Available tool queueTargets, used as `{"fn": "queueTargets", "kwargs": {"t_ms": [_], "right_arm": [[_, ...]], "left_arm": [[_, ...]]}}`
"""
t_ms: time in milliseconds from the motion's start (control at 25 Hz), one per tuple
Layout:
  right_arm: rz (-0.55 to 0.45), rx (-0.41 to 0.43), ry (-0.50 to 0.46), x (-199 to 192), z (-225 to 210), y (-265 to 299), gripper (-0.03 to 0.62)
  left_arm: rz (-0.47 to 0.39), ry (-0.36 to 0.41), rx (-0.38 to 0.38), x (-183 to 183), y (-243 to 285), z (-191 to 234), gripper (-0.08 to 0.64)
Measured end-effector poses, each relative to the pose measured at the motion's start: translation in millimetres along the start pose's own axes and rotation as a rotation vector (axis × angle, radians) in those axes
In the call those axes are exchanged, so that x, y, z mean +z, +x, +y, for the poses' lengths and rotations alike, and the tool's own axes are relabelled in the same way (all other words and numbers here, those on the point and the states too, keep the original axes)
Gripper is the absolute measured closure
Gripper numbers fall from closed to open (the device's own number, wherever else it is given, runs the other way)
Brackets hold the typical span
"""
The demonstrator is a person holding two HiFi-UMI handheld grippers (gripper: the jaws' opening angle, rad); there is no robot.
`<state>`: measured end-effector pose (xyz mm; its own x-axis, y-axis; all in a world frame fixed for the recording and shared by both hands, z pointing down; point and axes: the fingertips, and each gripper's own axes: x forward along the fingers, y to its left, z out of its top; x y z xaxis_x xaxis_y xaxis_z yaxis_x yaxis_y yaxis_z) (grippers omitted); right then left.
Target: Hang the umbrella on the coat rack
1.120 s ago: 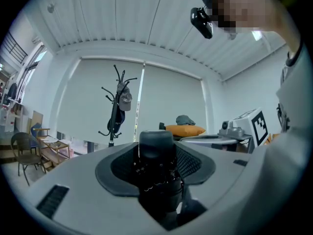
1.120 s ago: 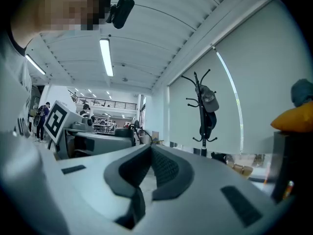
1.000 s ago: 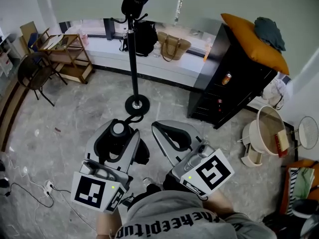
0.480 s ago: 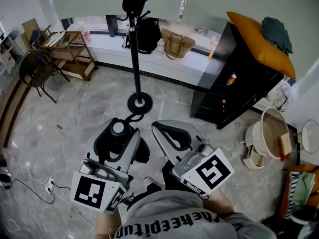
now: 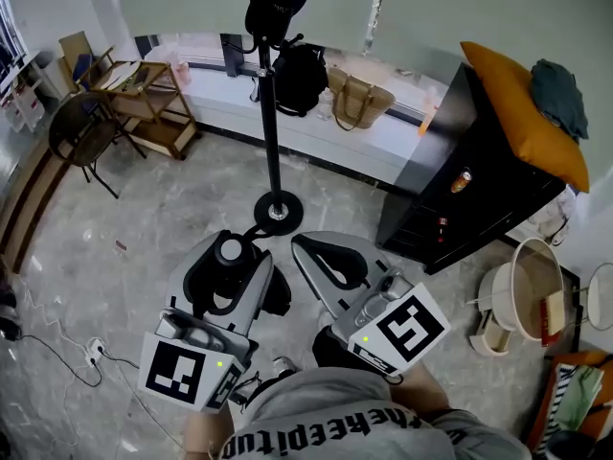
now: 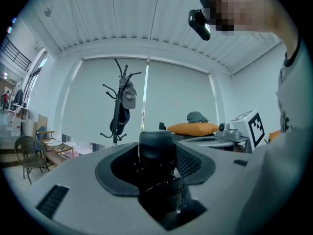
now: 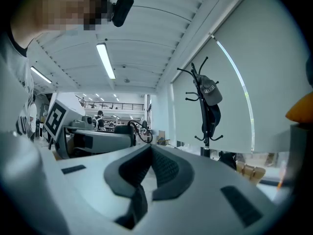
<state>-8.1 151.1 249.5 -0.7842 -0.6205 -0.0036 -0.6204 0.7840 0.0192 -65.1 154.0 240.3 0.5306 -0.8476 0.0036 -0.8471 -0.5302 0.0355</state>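
Observation:
The black coat rack (image 5: 269, 113) stands ahead on a round base (image 5: 278, 209), with a dark cap and bag near its top (image 5: 276, 3). My left gripper (image 5: 233, 249) is shut on a folded black umbrella (image 5: 228, 251); its round handle end sticks up between the jaws, and a loop of strap (image 5: 255, 228) hangs toward the base. In the left gripper view the umbrella handle (image 6: 156, 148) fills the jaws and the rack (image 6: 120, 106) stands beyond. My right gripper (image 5: 316, 252) is shut and empty. The right gripper view shows its pads (image 7: 161, 170) closed, with the rack (image 7: 208, 111) to the right.
A black cabinet (image 5: 469, 190) topped by an orange cushion (image 5: 527, 113) stands at the right. Bags (image 5: 359, 99) sit on the window ledge behind the rack. A wooden trolley (image 5: 144, 103) and a chair (image 5: 81, 137) are at the left. A white bin (image 5: 527, 290) and floor cables (image 5: 86, 353) lie nearby.
The whole view has shifted: the rack, cabinet and trolley have slid right and down in the head view. Both grippers keep their pose and the umbrella stays held.

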Motion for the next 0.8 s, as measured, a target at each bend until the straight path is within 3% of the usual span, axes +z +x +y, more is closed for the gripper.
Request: {"fn": "queueTargets", "kwargs": {"t_ms": [800], "right_arm": [[-0.010, 0.112, 0.013, -3, -130, 23, 0.581]], "left_arm": [[0.005, -0.003, 0.117, 3, 127, 3, 0.334]]}}
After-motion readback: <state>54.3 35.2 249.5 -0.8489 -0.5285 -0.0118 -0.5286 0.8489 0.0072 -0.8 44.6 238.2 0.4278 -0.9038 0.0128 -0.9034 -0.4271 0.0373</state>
